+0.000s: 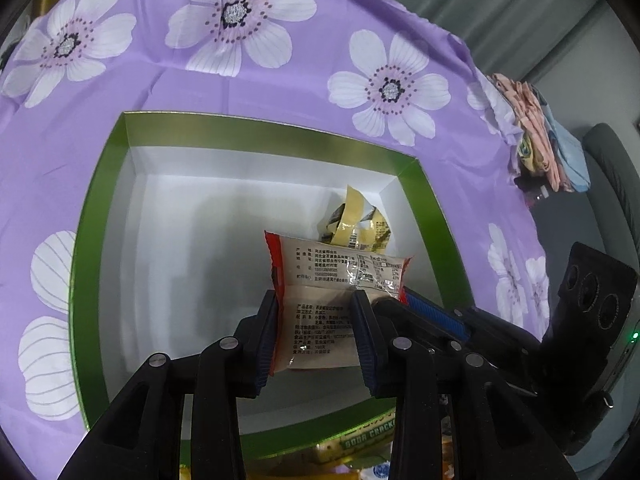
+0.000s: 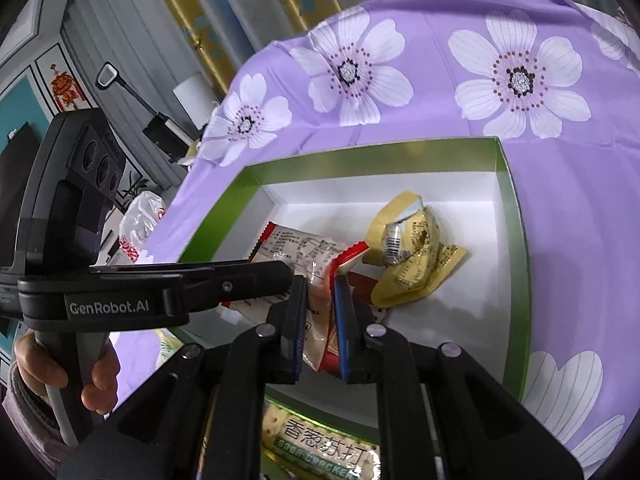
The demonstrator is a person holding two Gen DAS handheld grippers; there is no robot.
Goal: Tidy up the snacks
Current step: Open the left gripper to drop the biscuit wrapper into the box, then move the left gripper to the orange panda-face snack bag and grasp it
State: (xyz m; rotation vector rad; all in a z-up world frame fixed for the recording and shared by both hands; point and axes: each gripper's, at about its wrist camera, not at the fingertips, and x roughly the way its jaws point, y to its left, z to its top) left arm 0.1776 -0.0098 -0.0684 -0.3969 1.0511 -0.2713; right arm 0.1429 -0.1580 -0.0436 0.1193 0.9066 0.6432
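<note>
Jaws of left gripper [image 1: 316, 328] and right gripper [image 2: 320, 324] each pinch one red-edged packet [image 1: 340, 272] above the green box [image 1: 256, 130], near a yellow packet [image 2: 412, 256] inside.

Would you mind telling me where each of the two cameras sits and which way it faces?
Left wrist: on the left gripper, looking down into the green-rimmed box; its own fingers clamp the red-edged snack packet; the right gripper shows too.
Right wrist: on the right gripper, looking down into the same box; a hand holds the left gripper there.
Shared: box, red-edged packet, yellow packet, purple floral cloth.
</note>
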